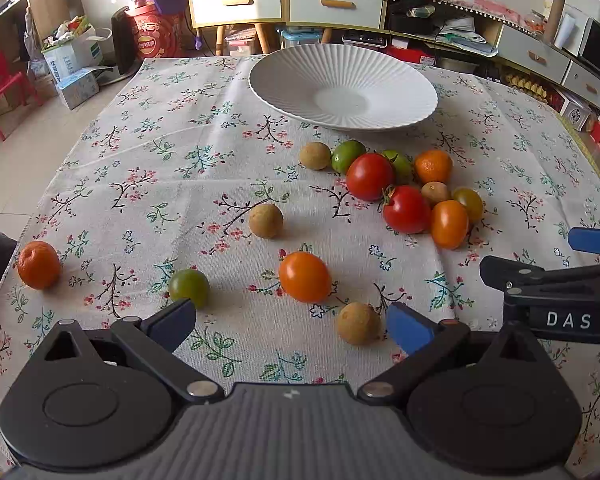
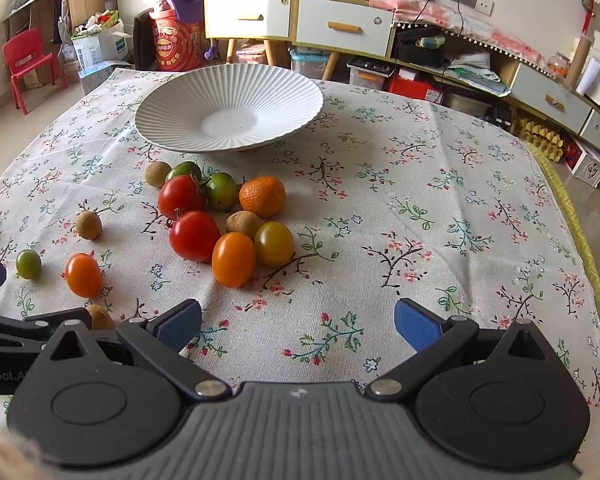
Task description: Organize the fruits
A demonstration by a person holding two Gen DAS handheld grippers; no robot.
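A white ribbed plate (image 1: 396,76) (image 2: 172,120) stands empty at the far side of the flowered cloth. A cluster of red, orange, green and brown fruits (image 1: 406,208) (image 2: 194,236) lies in front of it. Loose fruits lie nearer: an orange tomato (image 1: 305,277) (image 2: 83,274), a green tomato (image 1: 189,286) (image 2: 28,264), brown longans (image 1: 265,221) (image 1: 358,323), a mandarin (image 1: 39,264). My left gripper (image 1: 292,326) is open and empty, just behind the orange tomato. My right gripper (image 2: 298,326) is open and empty over bare cloth, right of the cluster.
The right gripper's black arm (image 1: 556,292) reaches in at the left wrist view's right edge. The table's edges drop off left and right. Cabinets with drawers (image 2: 300,20), a red chair (image 2: 28,64) and boxes stand beyond the table.
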